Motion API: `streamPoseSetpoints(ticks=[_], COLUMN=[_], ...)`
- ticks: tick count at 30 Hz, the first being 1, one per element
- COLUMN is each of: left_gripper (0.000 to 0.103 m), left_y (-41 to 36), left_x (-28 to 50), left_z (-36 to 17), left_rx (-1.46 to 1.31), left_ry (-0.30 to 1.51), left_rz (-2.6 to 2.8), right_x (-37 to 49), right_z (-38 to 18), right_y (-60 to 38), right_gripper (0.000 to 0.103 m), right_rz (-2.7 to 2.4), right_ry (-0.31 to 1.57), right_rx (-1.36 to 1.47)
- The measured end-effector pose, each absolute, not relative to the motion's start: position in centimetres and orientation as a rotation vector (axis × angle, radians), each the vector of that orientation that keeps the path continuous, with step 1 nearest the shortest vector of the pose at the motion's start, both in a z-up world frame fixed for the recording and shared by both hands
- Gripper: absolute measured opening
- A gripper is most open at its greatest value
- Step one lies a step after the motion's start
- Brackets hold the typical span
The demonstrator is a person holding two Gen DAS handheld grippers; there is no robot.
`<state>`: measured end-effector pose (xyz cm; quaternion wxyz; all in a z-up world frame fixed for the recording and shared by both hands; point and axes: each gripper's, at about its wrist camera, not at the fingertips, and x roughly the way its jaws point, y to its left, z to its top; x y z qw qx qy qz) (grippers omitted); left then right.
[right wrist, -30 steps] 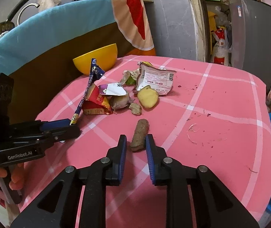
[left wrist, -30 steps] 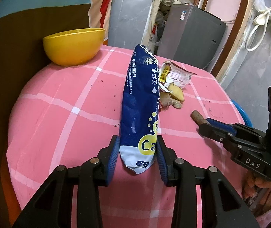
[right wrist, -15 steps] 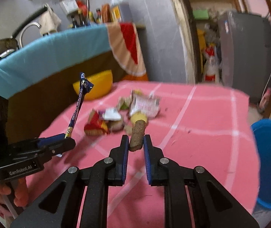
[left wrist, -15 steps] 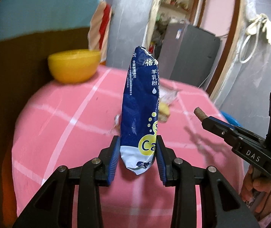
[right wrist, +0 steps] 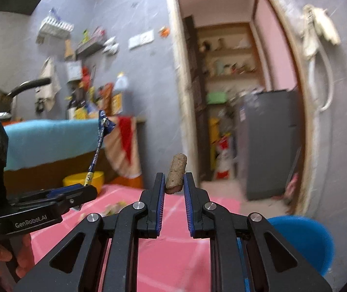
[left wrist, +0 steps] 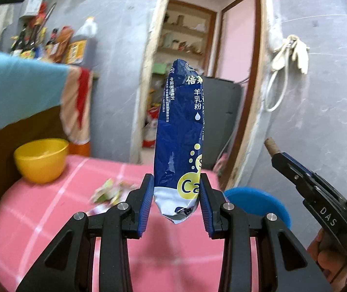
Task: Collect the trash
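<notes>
Left gripper point(left wrist: 175, 194) clamped on blue milk-powder packet point(left wrist: 179, 133), upright at 12 o'clock, right gripper point(right wrist: 174, 186) pinching brown root stub point(right wrist: 176, 174), upright, blue bin point(right wrist: 304, 241) at 4 o'clock, yellow bowl point(left wrist: 40, 159) at 9 o'clock on pink checked tablecloth point(left wrist: 39, 219), scattered wrappers point(left wrist: 108, 192) blurred.

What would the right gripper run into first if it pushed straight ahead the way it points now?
Nothing close, apparently. The right gripper, clamping the brown stubby root piece, points above the pink checked tablecloth toward the doorway and dark grey appliance; depth is unclear.
</notes>
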<state>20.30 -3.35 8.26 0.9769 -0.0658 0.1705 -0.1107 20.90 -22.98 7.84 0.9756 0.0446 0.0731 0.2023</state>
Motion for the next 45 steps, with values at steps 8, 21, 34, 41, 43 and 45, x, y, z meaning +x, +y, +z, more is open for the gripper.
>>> streamPoseSetpoints(ticks=[8,21,34,41,43,45], left_gripper=[0.032,0.032,0.033,0.042,0.044,0.048], left_y=[-9.8,-18.4,-21.3,-20.6,-20.0,-19.2], left_x=[23.2,29.1,34.3,34.5,34.2,33.8], left_z=[9.3,6.3,2.5,1.6,1.6,1.9], left_rx=[-0.098,-0.06,-0.086,-0.082,-0.093,-0.109], left_ry=[0.323,0.534,0.789,0.826,0.817,0.798], left_rz=[-0.36,-0.498,-0.514,-0.506,-0.499,-0.49], right_x=[21.0,23.4,26.3,25.9,25.8,25.5], right_z=[8.1,4.3,0.9,1.2,1.6,2.0], right_y=[-28.0,-36.0,-38.8,-38.5,-38.3,-38.1], right_gripper=[0.014,0.014,0.014,0.027,0.029,0.034], right_rz=[0.246,0.077,0.075,0.052,0.045,0.038], right_ry=[0.127,0.316,0.499,0.489,0.471,0.447], right_rx=[0.109,0.227,0.378,0.368,0.356,0.337])
